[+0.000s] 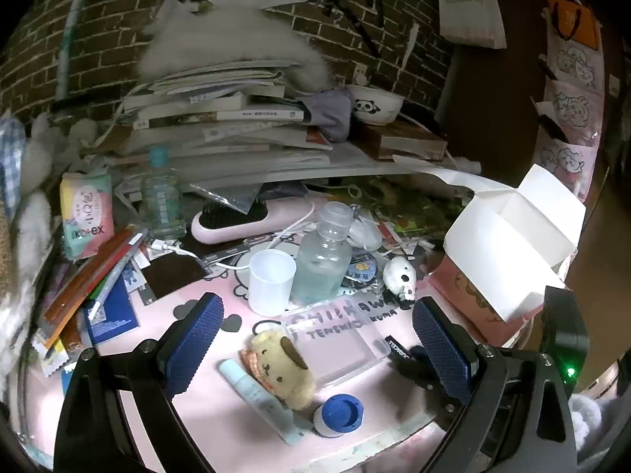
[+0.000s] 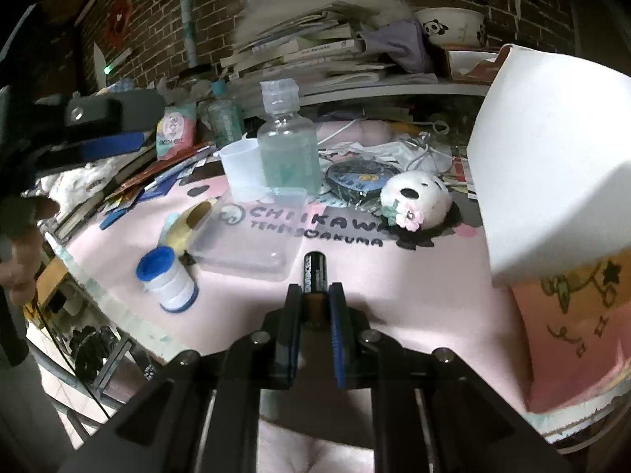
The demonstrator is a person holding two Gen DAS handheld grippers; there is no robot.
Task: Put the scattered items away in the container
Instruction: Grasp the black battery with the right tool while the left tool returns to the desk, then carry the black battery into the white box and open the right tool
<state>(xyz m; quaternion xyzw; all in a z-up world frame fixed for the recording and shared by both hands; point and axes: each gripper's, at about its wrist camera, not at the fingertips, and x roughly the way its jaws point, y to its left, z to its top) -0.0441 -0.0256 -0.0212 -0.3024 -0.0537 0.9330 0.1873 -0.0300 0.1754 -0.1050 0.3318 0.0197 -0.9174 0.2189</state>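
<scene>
A: Start at the right gripper (image 2: pixel 315 295). What is between its fingers?

B: A black battery (image 2: pixel 314 276). The jaws are closed narrow on its lower end, so most of its length sticks out forward toward twelve o'clock, probably so it can be tipped into something end first. I cannot tell whether it is off the pink mat (image 2: pixel 414 287) or touching it.

A: And the container?

B: At about two o'clock from the battery, the white box (image 2: pixel 552 157), close to the right gripper. In the left wrist view its flaps stand open, so it looks ready to take the battery.

A: The left gripper (image 1: pixel 315 331)?

B: Spread wide and holding nothing, hanging above the mat. A yellow dog plush (image 1: pixel 286 366) lies between its pads, with a pale blue tube (image 1: pixel 260 398) touching it at eight o'clock and a blue-capped pot (image 1: pixel 339 416) at five o'clock. I judge the wide gap is set for the plush.

A: Still to tidy?

B: Most of it: a clear bottle (image 2: pixel 288 153), a cup (image 2: pixel 240 169) and a white plush (image 2: pixel 418 197).
</scene>
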